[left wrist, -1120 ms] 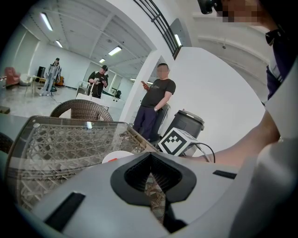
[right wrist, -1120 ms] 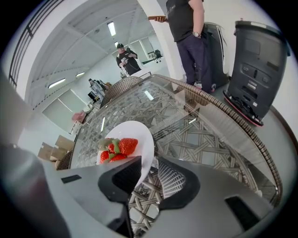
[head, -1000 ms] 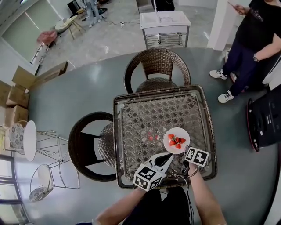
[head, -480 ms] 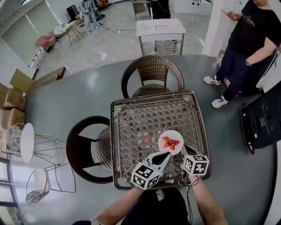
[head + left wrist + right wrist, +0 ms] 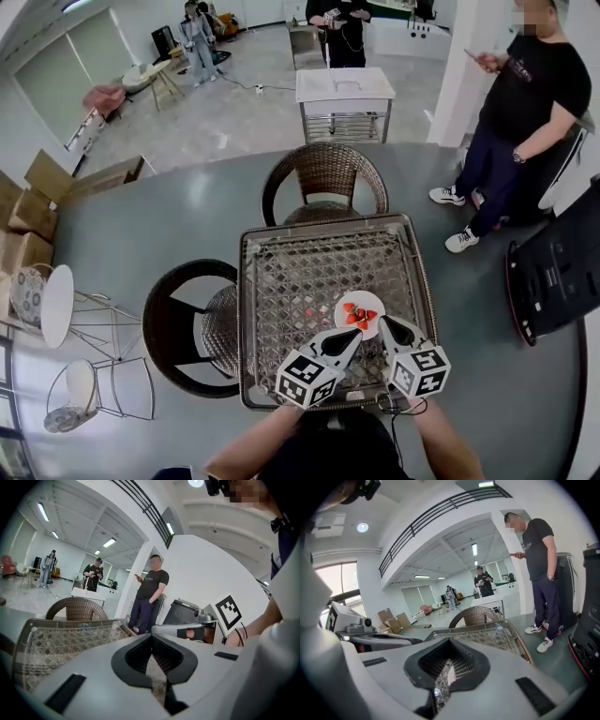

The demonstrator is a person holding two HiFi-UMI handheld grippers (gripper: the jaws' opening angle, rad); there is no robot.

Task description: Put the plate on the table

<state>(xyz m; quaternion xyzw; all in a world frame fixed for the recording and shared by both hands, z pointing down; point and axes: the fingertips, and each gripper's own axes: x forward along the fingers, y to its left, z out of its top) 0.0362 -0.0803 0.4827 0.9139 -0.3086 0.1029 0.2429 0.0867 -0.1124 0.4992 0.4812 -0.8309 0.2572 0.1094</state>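
Note:
A small white plate (image 5: pixel 359 314) with several red strawberries on it rests on the glass-topped wicker table (image 5: pixel 309 262), right of centre and towards the near edge. My left gripper (image 5: pixel 354 334) points at the plate's near left rim from just short of it, jaws together and empty. My right gripper (image 5: pixel 384 323) lies just to the plate's right, jaws also closed and apart from the rim. In the left gripper view the left gripper (image 5: pixel 151 637) shows its jaws meeting at the tip. In the right gripper view the right gripper (image 5: pixel 450 640) looks the same, with table weave behind it.
One wicker chair (image 5: pixel 323 173) stands at the table's far side and another (image 5: pixel 192 323) at its left. A person (image 5: pixel 525 103) stands at the right beside a black machine (image 5: pixel 553 272). A white cart (image 5: pixel 344 89) is beyond the far chair.
Both grippers have drawn back towards me, away from the plate. The plate stays in the same spot on the table. My head view has tilted up.

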